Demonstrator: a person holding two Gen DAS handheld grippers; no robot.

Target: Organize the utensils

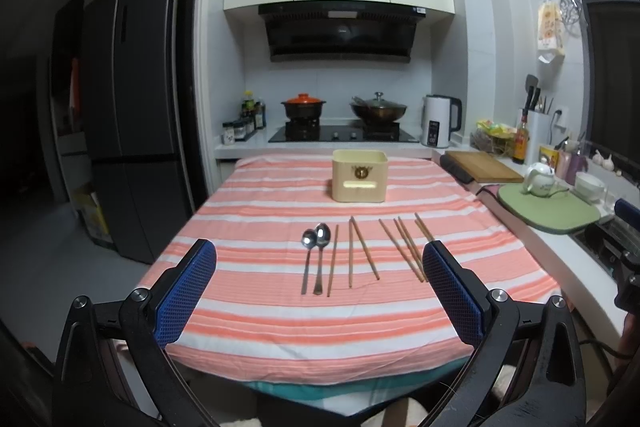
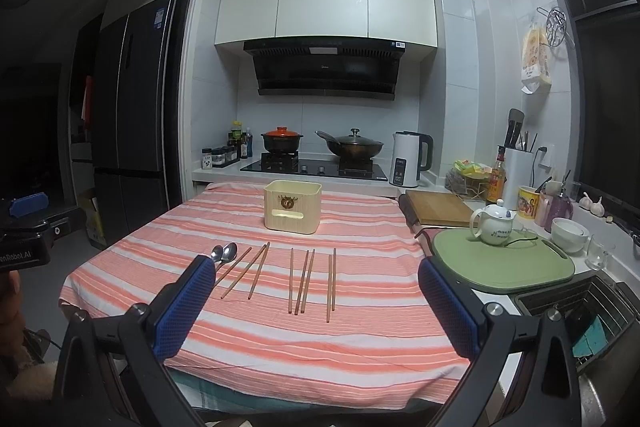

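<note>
Start state, nothing lifted yet. The counter with the pink-and-white striped cloth (image 1: pixel 256 323) carries everything. Cream square plastic utensil bin with a slot handle (image 1: pixel 360 175) stands upright toward the far edge, centred, mouth up, so it reads as the drop target. Utensils lie flat in a loose row mid-counter, handles toward the near edge, which makes them easy to pinch from this side. Two steel spoons (image 1: pixel 315 259) lie side by side at the left end of the row, bowls toward the bin. Brown wooden chopsticks (image 1: pixel 362 251) fan out to the right of them, some paired and touching, others apart; the rightmost ones (image 2: pixel 331 283) sit nearer the counter's right edge.

Left tongs (image 1: pixel 319 301) spread wide, gripping nothing, hovering over the near edge facing the spoons. Right tongs (image 2: pixel 316 307) also spread wide and empty, lined up on the right-hand chopsticks. Looks like a split: each side takes its nearer pieces. Thin sticks on soft cloth may roll when pinched.
</note>
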